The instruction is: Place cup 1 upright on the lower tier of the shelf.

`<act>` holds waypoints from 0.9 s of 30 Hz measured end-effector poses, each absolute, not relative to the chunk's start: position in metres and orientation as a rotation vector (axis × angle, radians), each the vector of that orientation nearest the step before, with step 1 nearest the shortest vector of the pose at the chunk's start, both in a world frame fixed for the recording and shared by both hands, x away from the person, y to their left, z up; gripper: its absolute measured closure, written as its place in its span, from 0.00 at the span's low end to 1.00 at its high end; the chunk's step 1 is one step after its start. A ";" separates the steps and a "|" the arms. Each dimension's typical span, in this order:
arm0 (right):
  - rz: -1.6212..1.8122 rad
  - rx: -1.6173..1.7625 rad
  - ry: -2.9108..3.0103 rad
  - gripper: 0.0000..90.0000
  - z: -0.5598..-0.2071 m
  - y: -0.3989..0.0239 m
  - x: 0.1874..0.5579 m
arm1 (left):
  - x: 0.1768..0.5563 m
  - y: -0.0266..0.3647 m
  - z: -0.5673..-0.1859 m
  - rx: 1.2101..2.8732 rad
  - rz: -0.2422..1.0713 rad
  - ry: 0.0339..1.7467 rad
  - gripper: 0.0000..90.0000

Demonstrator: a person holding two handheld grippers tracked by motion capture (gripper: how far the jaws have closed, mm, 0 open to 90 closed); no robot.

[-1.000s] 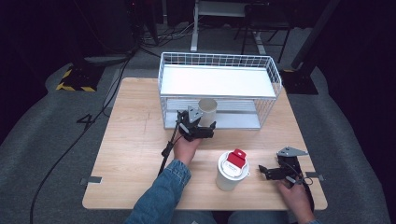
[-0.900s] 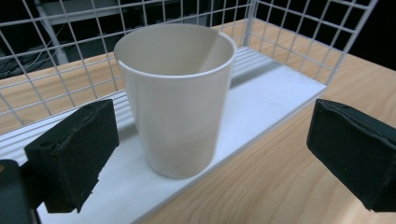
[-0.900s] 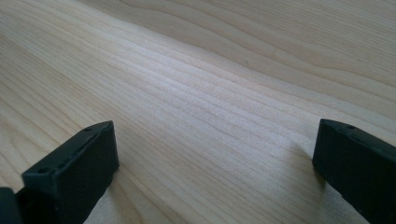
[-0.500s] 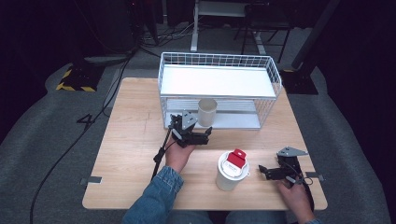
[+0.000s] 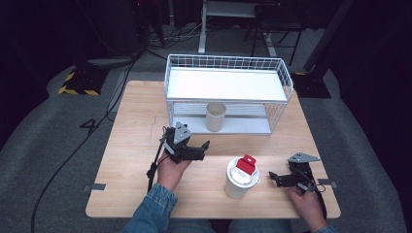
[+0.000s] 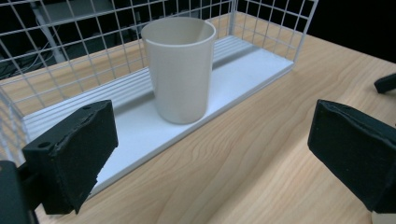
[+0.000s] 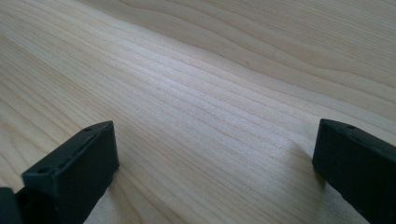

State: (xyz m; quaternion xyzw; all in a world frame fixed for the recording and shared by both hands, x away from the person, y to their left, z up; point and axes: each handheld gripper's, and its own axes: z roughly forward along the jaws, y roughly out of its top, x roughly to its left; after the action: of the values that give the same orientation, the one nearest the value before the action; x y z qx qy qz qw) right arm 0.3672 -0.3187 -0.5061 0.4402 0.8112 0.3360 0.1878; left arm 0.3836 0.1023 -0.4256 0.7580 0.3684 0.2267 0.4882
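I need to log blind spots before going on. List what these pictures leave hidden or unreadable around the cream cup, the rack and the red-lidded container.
- Inside of the cream cup: left gripper view, hidden by its own wall; high view, too small.
- Print on the red lid of the white container: high view, too small and blurred.
- Wire rack: left gripper view, upper shelf cut off by the top edge.
- Right gripper: high view, partly covered by its grey plate.
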 end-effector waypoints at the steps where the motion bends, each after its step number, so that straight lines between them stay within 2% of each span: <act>1: 0.945 1.239 2.283 0.00 -0.506 -0.319 0.367 | 0.382 0.104 -0.425 1.846 0.552 0.893 0.02; 9: 0.945 1.239 2.283 0.00 -0.506 -0.319 0.367 | 0.367 0.121 -0.421 1.793 0.509 0.918 0.02; 17: 0.945 1.239 2.283 0.00 -0.506 -0.319 0.367 | 0.352 0.134 -0.421 1.880 0.493 0.924 0.02; 27: 0.945 1.239 2.283 0.00 -0.506 -0.319 0.367 | 0.333 0.148 -0.424 1.896 0.494 0.943 0.03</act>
State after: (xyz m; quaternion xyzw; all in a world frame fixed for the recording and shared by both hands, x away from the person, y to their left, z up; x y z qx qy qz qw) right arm 0.3672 -0.3187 -0.5061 0.4402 0.8113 0.3359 0.1876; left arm 0.3334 0.1478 -0.4244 0.7720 0.3840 0.2013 0.4648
